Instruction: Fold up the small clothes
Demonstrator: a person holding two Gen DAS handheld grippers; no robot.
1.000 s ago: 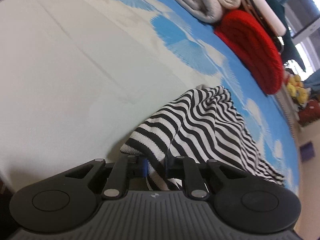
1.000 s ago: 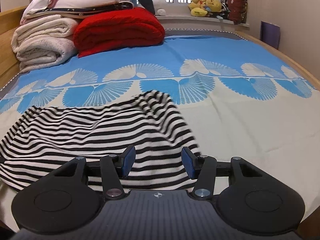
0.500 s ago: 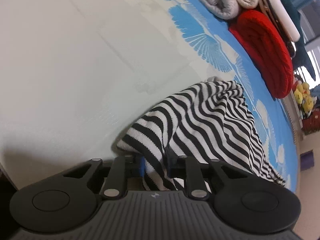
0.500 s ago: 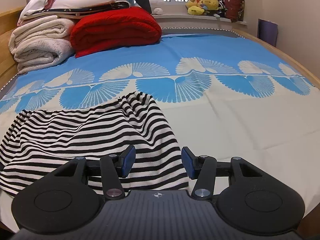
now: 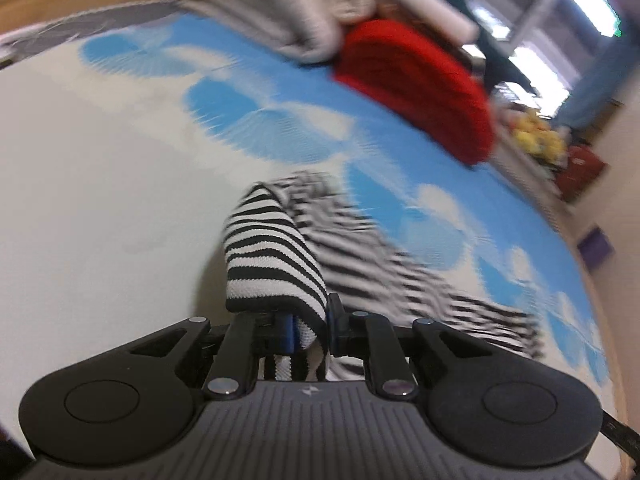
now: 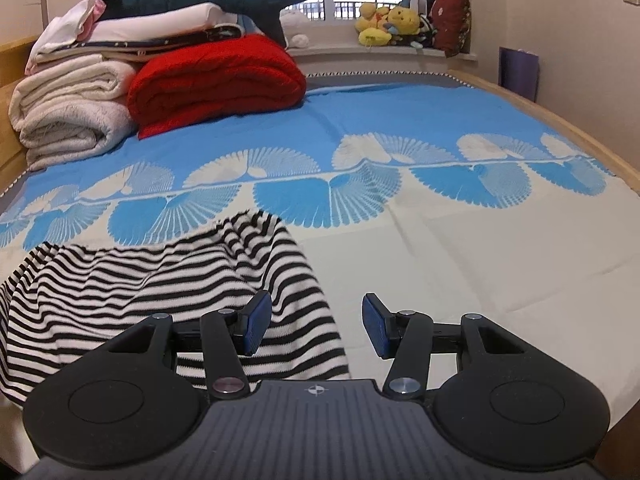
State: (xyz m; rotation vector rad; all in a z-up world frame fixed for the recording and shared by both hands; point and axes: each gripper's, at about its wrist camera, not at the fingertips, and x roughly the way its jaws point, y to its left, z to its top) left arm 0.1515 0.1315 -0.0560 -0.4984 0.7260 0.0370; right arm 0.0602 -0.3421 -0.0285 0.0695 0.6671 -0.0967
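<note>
Your left tool (image 5: 310,326) is clamped on a bunched edge of the striped garment (image 5: 276,264): the cloth is pinched between its blue pads, a fold of it drapes up and over in front of the fingers, and the jaws are closing on it. From that grip the garment trails away to the right across the bed (image 5: 100,208), blurred in this view. No container shows in either view; the clothes lie straight on the bedspread.

Your right tool (image 6: 316,328) stands with its jaws apart and narrowing, nothing pinched between the pads. The striped garment (image 6: 132,280) lies flat and rumpled on the cream part of the bed (image 6: 480,264), mostly left of this tool; its right edge runs under the left finger (image 6: 256,322) and ends in the gap between the two fingers, while the right finger hangs over bare bedspread.

At the head of the bed, well apart from the garment, sit a folded red blanket (image 6: 216,80) and a stack of pale blankets (image 6: 72,116) just beside it.
</note>
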